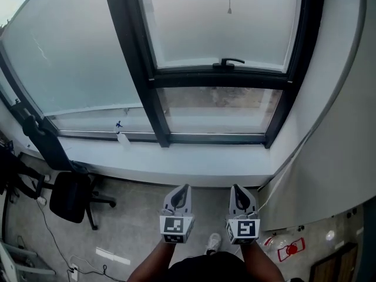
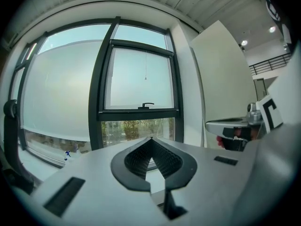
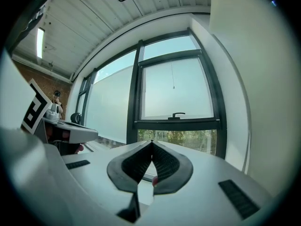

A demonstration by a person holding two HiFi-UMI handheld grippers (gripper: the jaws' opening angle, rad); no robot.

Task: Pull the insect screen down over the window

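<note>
Stance: I face the window [image 1: 226, 78] from back on the floor, short of the sill [image 1: 176, 157].

Left gripper [image 1: 185, 187]: clenched. In the left gripper view the ribbed pads [image 2: 162, 157] meet at the tip and nothing sits between them.

Right gripper [image 1: 235, 187]: also clenched on nothing. In the right gripper view its pads [image 3: 162, 161] touch at the tip.

Both grippers are side by side, near each other, over the floor in front of me. Both aim at the right-hand sash and are well apart from it.

Sash: dark frame, with a black handle [image 1: 229, 62] on its bottom rail. Below that rail is a clear lower pane [image 1: 217, 107] with greenery behind it.

Pull cord [image 1: 229, 10]: a thin line ending in a small bead, hanging in front of the sash's pale upper glass, high above the handle. Neither gripper touches it.

Insect screen: I cannot separate its mesh from the pale glass, so I cannot tell how far down it sits.

Large left pane [image 1: 70, 57]: pale down to a bar just above the sill, with a clear strip beneath it.

Office chair [image 1: 70, 195]: on the floor to my left, under the sill.
</note>
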